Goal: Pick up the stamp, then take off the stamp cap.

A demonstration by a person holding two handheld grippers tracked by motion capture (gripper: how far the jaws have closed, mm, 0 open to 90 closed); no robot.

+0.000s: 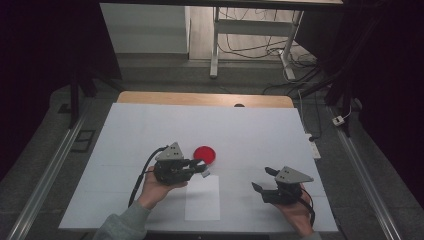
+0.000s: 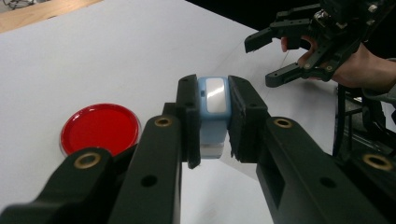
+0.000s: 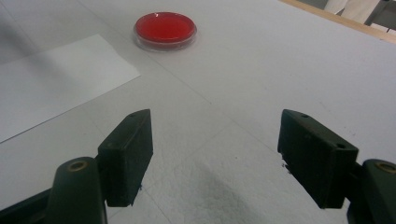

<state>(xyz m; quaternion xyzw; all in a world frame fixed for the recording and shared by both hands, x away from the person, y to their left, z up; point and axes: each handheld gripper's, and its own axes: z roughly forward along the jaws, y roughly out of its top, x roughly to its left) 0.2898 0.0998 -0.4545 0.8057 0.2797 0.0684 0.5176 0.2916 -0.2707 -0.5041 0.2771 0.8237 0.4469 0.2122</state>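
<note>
Broadly, by size: desk [image 1: 260, 130], white-topped, wooden far edge showing; carries all items below.

Sheet of paper [image 1: 202, 200], white, flat on the near middle of the desk, long axis running away from the person; lies between the two hands.

Left tongs [image 1: 201, 167], held over the desk just beyond the sheet's far edge; clenched on a small pale-blue block [image 2: 213, 114]; the block sits upright between the pads, a glossy grey-white panel on its upper face, its long axis running along the jaws; whether it clears the desk cannot be told.

Right tongs [image 1: 264, 179], to the right of the sheet, well apart from the block; released, jaws wide with nothing between them, bare desk beneath.

Red dish [image 1: 204, 154], round, shallow, clear-rimmed; rests on the desk just beyond the left tongs, touching neither them nor the sheet.

Relation of note: the dish lies just ahead of the tips that hold the block, while the sheet lies toward the person; the left hand is plainly the nearer to both, so any setting-down would, by judgement, fall to it.
</note>
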